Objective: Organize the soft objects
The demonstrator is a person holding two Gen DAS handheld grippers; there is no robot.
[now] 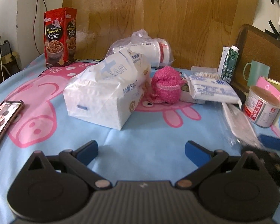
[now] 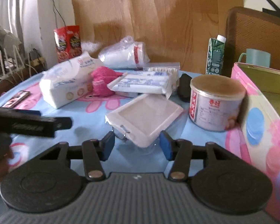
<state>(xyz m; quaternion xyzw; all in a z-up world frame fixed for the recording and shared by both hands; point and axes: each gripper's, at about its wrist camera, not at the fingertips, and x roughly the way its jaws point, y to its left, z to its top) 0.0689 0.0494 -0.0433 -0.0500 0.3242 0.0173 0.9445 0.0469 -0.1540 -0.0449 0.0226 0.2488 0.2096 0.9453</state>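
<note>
The table was covered with a light blue cloth (image 1: 149, 136) printed with pink cartoon pigs. At the right edge stood a pink tin box (image 2: 261, 112), open at the top. In the middle lay a white pack of tissues (image 1: 106, 97), soft and partly crumpled, and behind it a clear bag with white paper cups (image 1: 155, 50) lay on its side. A red snack box (image 1: 59, 37) stood upright at the far left corner. Just right of the tissues sat a pink knitted toy (image 1: 166, 85), touching a flat pack of cotton swabs (image 1: 212, 87). A round can (image 2: 214, 102) stood right beside the tin box, and a green carton (image 2: 215, 56) stood farther back. A phone (image 1: 1, 119) lay at the left edge.

The right gripper (image 2: 138, 145) had its blue pads on both sides of the near corner of a flat white plastic case (image 2: 145, 117); the picture was blurred there, so it seemed that the pads pressed on it, but I could not tell this surely. The left gripper (image 1: 141, 148) was spread wide above the bare cloth, with nothing between its fingers, well apart from the tissues.
</note>
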